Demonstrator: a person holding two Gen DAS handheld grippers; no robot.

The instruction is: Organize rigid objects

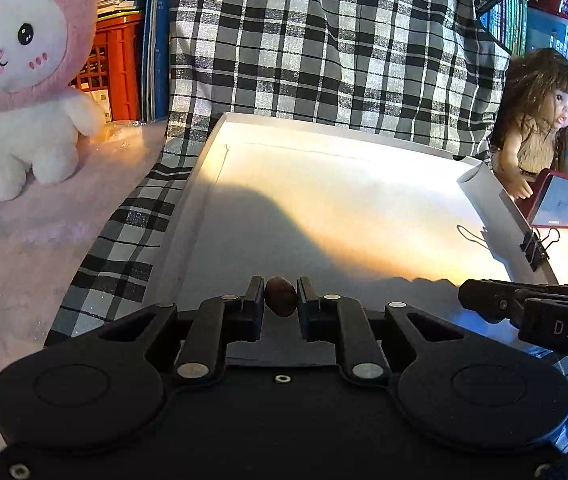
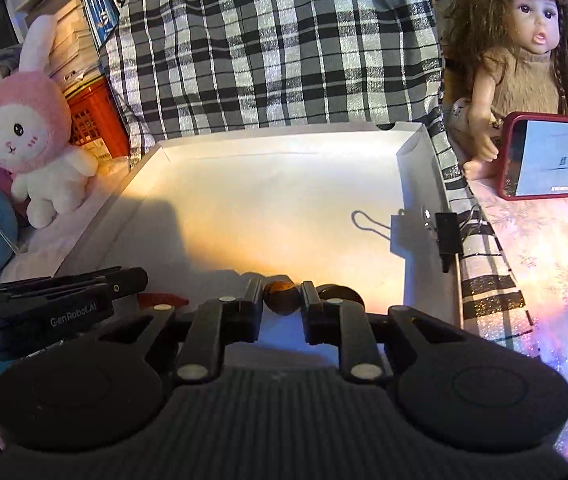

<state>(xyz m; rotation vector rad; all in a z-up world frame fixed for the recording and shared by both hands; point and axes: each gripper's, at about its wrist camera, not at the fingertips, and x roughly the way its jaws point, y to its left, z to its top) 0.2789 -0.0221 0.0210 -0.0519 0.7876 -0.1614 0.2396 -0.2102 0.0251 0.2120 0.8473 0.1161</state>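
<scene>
Left claw (image 1: 281, 300) is clamped on a small brown oval stone (image 1: 281, 297), pinched between both fingertips, held just above the near end of the white tray (image 1: 212, 148). Right claw (image 2: 282, 300) is likewise clamped on a second brown stone (image 2: 282, 298), rounder, with a lighter band across its top, over the near end of the same tray.

Just right of the right claw's right finger, a dark round stone (image 2: 340, 294) lies on the tray floor, partly hidden by the finger. To the left, a small red piece (image 2: 162, 300) lies on the tray floor between the two claws; cannot tell what it is. The left claw shows at the left edge of the right wrist view, and the right claw at the right edge of the left wrist view, so both are side by side at the tray's near end.

The middle and far floor of the tray show only shadows and warm light. A black binder clip (image 2: 448, 236) grips the tray's right wall.

Further off: a plaid cloth (image 1: 324, 48) lies under and behind the tray. A pink-and-white plush bunny (image 1: 24, 80) stands left of the tray, with a red crate (image 1: 114, 68) behind it. A long-haired doll (image 2: 524, 52) sits to the right, with a red-cased phone (image 2: 552, 156) propped in front of her.
</scene>
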